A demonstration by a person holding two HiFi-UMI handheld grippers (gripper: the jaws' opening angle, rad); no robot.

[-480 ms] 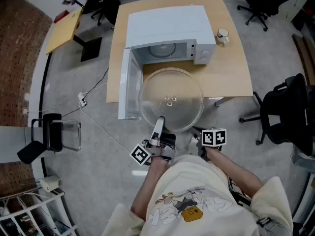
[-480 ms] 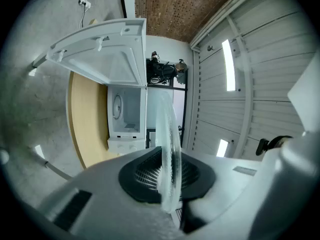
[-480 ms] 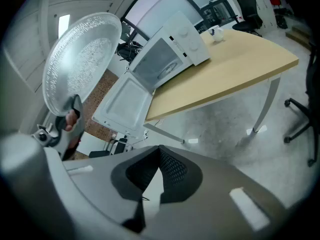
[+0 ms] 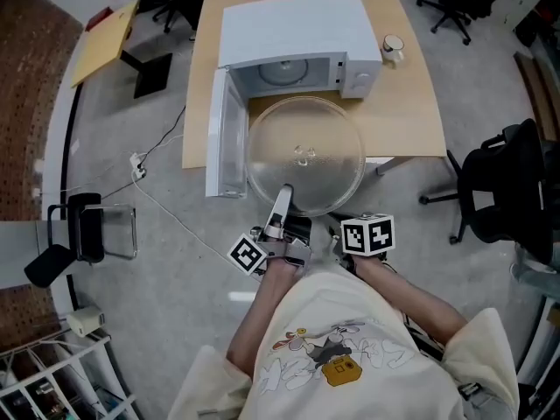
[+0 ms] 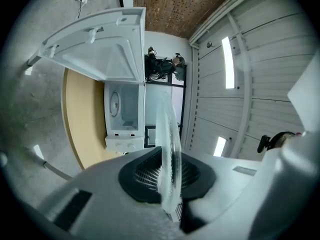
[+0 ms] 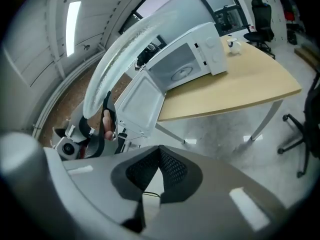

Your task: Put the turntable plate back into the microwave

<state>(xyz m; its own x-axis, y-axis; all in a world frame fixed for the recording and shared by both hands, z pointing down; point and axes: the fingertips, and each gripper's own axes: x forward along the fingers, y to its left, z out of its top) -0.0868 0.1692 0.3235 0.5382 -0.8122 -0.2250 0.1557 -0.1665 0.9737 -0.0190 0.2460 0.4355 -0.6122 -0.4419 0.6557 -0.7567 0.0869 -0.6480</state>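
Observation:
The round glass turntable plate (image 4: 304, 156) hangs roughly level in front of the white microwave (image 4: 293, 38), whose door (image 4: 220, 138) swings open to the left. My left gripper (image 4: 282, 206) is shut on the plate's near rim. In the left gripper view the plate (image 5: 167, 149) runs edge-on between the jaws, with the open microwave cavity (image 5: 122, 109) beyond it. My right gripper (image 4: 337, 233) stays low beside the person's body, off the plate. Its jaws (image 6: 159, 156) are shut with nothing between them, and the plate (image 6: 115, 59) shows above to the left.
The microwave stands on a wooden table (image 4: 402, 121) with a white mug (image 4: 394, 49) at its right. A black office chair (image 4: 507, 191) stands to the right, a cable (image 4: 166, 208) trails on the floor at left, and another chair (image 4: 79, 234) is further left.
The whole head view has slid up a little. The plate and both grippers keep about the same places relative to the microwave.

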